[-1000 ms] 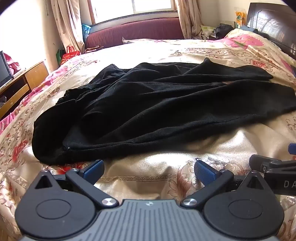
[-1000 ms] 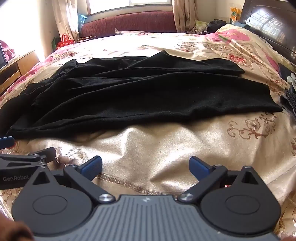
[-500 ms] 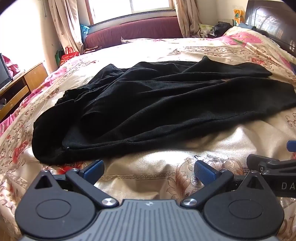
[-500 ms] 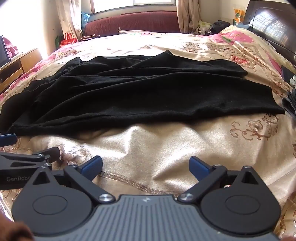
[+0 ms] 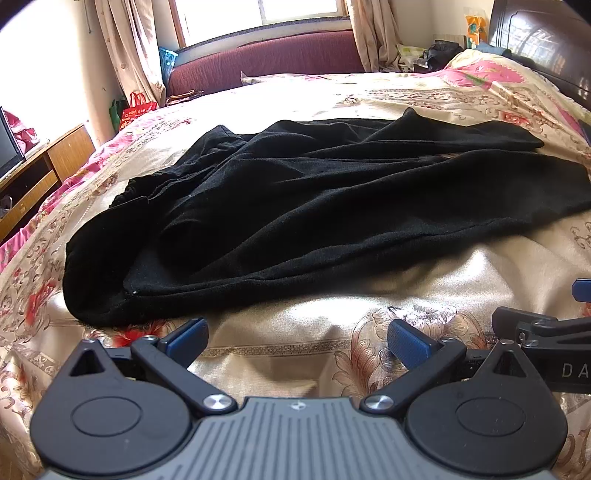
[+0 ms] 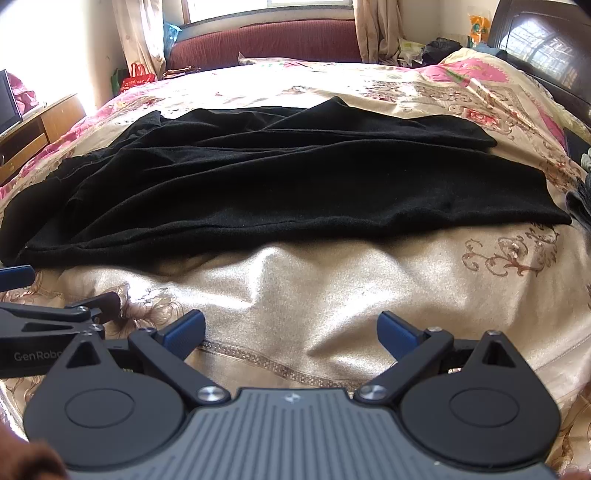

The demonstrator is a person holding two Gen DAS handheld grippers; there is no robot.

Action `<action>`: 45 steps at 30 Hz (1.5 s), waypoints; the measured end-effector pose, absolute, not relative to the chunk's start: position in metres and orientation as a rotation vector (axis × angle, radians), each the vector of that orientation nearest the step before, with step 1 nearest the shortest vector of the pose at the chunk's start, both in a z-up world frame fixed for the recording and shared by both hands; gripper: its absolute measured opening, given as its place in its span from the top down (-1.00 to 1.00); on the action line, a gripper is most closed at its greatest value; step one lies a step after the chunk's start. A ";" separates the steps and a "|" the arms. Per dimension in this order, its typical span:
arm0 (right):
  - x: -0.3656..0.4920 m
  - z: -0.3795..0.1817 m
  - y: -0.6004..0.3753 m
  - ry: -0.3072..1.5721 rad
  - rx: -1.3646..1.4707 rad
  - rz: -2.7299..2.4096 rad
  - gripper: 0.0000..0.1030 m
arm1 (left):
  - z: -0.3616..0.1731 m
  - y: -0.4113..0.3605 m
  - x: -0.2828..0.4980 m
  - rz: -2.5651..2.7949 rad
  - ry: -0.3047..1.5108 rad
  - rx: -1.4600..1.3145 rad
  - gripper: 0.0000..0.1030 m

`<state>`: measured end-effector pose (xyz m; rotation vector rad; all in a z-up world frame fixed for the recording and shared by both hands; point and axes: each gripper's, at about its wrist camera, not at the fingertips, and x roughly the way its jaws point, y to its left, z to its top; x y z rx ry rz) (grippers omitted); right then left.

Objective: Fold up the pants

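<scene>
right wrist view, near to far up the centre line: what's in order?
right gripper with open fingers → bare gold bedspread → black pants → more floral bedspread → maroon sofa → window.

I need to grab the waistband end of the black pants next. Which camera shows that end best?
The left wrist view: the bunched waistband end of the black pants lies near its frame's middle-left, just ahead of the open left gripper. The right wrist view shows that end only at its far left edge, distorted and partly cut off.
</scene>
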<state>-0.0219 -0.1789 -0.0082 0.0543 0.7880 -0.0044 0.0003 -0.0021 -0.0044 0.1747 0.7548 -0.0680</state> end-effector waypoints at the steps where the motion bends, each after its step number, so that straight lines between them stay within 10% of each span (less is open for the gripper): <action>1: -0.022 -0.008 -0.179 0.788 0.054 -0.004 -0.91 | -0.005 -0.002 0.001 -0.068 0.755 0.176 -1.00; 45: 0.026 0.009 -0.101 0.712 -0.108 0.282 -0.83 | 0.013 0.098 0.034 0.170 0.638 0.185 -1.00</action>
